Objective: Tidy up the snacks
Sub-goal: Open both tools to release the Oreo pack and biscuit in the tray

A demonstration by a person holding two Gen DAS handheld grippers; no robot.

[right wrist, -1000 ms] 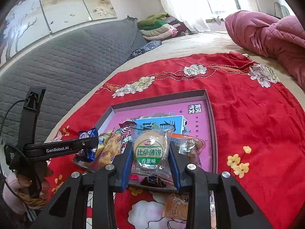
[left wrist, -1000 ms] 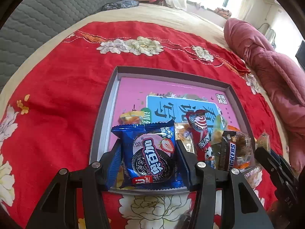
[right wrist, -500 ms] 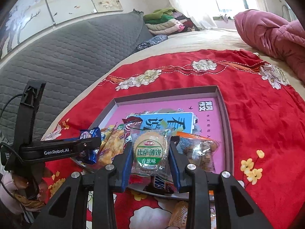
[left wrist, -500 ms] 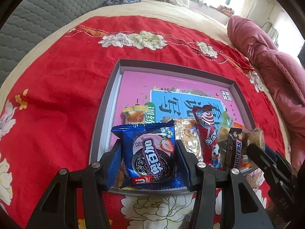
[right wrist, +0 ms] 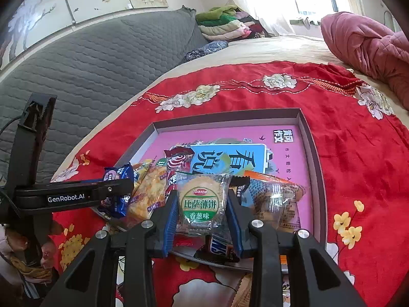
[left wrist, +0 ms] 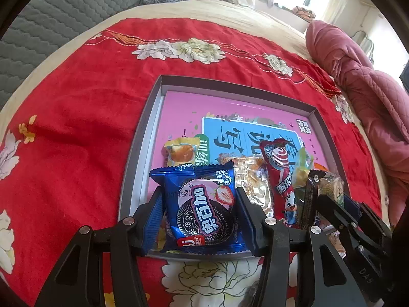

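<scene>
My left gripper (left wrist: 200, 204) is shut on a blue Oreo packet (left wrist: 202, 207), held over the near left corner of a grey tray (left wrist: 138, 158) with a pink lining. My right gripper (right wrist: 202, 204) is shut on a clear wrapped round cracker with a green label (right wrist: 202, 199), over the tray's near edge (right wrist: 317, 179). Inside the tray lie a red milk-candy stick (left wrist: 280, 176), a golden crinkly packet (left wrist: 251, 179), a small yellow wrapped cake (left wrist: 181, 151), a Snickers bar (right wrist: 219, 247) and an orange-edged biscuit packet (right wrist: 276, 199). From the right wrist view the left gripper (right wrist: 120, 192) shows at the left with the Oreo packet (right wrist: 117, 176).
The tray sits on a red flowered cloth (left wrist: 76, 117) spread over a bed. A pink quilt (left wrist: 363, 81) lies at the right, a grey padded headboard (right wrist: 89, 61) at the left, folded clothes (right wrist: 225, 23) at the back. More wrapped snacks (right wrist: 245, 291) lie on the cloth below the right gripper.
The right gripper with its cracker has edged forward and slightly down over the tray's near edge. The left gripper has kept its place with the Oreo packet.
</scene>
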